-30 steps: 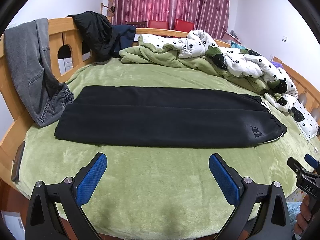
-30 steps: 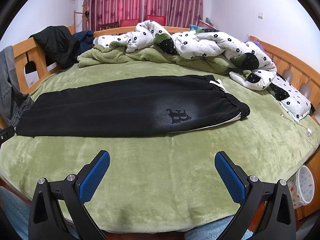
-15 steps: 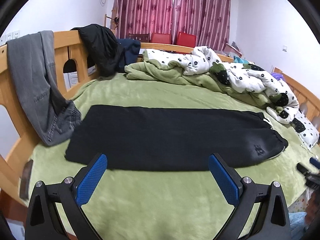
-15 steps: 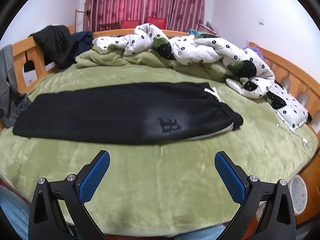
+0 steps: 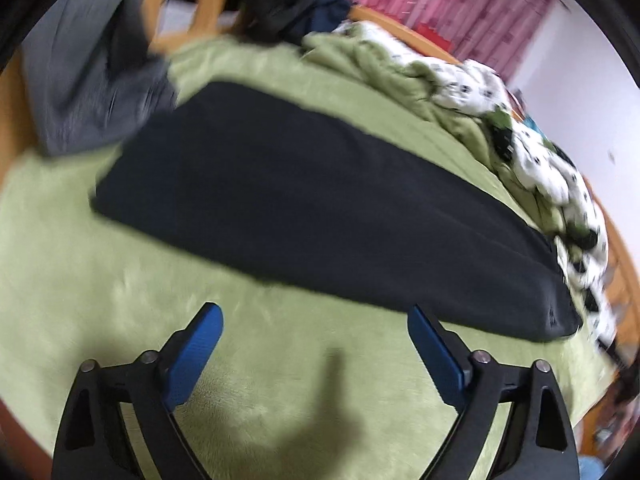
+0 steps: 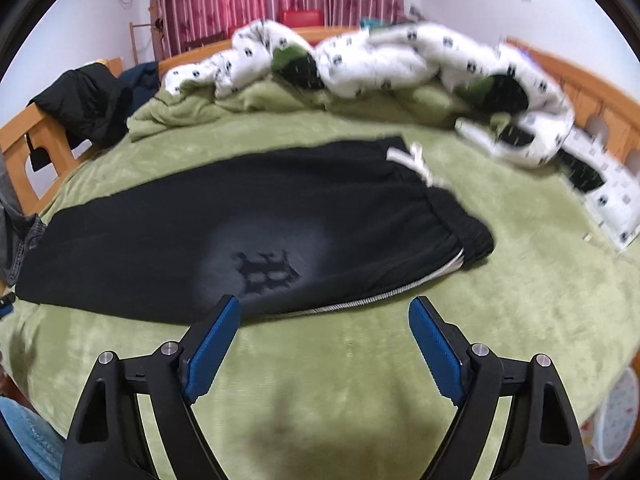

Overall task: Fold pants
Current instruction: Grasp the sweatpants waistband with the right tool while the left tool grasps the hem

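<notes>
Black pants (image 5: 320,216) lie flat and lengthwise on a green bed cover (image 5: 280,380), legs together, cuffs at the left, waistband at the right. In the right wrist view the pants (image 6: 160,240) show a pale patch with a dark logo (image 6: 266,270), a white side stripe and a white drawstring (image 6: 418,160). My left gripper (image 5: 316,316) is open and empty, just short of the pants' near edge. My right gripper (image 6: 324,306) is open and empty, its left fingertip at the near edge close to the logo.
A crumpled green blanket and white spotted quilt (image 6: 400,64) are piled along the far side. Grey jeans (image 5: 80,72) and dark jackets (image 6: 88,104) hang on the wooden bed frame (image 6: 24,140) at the left. A white bin (image 6: 612,420) stands beside the bed at the right.
Both grippers have moved forward and down toward the pants' near edge. The left view has tilted and turned toward the cuff end. Both frames are blurred by motion. The pants have not moved.
</notes>
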Available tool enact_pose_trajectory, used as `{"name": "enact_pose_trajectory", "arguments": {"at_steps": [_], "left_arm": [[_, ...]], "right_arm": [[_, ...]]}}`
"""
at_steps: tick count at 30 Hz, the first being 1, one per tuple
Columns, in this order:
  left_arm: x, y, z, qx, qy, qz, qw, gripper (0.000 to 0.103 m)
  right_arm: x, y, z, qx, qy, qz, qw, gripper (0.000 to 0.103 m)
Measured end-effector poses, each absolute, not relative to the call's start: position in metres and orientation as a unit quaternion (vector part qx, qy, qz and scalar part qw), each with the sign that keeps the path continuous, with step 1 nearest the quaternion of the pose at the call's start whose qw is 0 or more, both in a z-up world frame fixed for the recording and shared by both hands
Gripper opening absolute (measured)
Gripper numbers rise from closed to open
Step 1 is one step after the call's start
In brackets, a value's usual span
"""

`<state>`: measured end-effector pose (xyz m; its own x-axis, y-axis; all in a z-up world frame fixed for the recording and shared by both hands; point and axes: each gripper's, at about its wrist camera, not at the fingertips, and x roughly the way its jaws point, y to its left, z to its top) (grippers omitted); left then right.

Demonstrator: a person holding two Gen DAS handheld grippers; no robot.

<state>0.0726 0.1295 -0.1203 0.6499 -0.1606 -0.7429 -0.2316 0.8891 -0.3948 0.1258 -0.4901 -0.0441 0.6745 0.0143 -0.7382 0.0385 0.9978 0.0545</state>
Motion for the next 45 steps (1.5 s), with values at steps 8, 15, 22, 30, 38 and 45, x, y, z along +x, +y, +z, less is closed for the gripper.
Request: {"name": "enact_pose_trajectory", "arguments": {"at_steps": [8, 15, 22, 30, 38, 45], "left_arm": [[0.086, 0.140, -0.153, -0.300, 0.391, 0.022, 0.870, 0.087], [0.131, 0.147, -0.155, -0.274, 0.418, 0.093, 0.861, 0.013], [0.143, 0.158, -0.101, -0.263, 0.352, 0.077, 0.895, 0.010], [0.237, 0.143, -0.054, -0.166, 0.305, 0.103, 0.932, 0.010], [0.336, 0.140, -0.099, -0.151, 0.339, 0.151, 0.916, 0.013], [0.320, 0.134, -0.098, -0.134, 0.350, 0.165, 0.912, 0.072]], "right_arm": [[0.168, -0.540, -0.126, 0.183, 0.437, 0.003, 0.881, 0.080], [0.207, -0.541, -0.139, 0.229, 0.420, 0.013, 0.878, 0.035], [0.231, -0.509, -0.070, 0.145, 0.355, 0.024, 0.923, 0.028], [0.311, -0.498, -0.025, 0.101, 0.322, 0.023, 0.941, 0.026], [0.422, -0.478, -0.070, 0.049, 0.342, -0.020, 0.938, 0.028], [0.436, -0.471, -0.104, 0.034, 0.356, -0.085, 0.930, 0.062]]}}
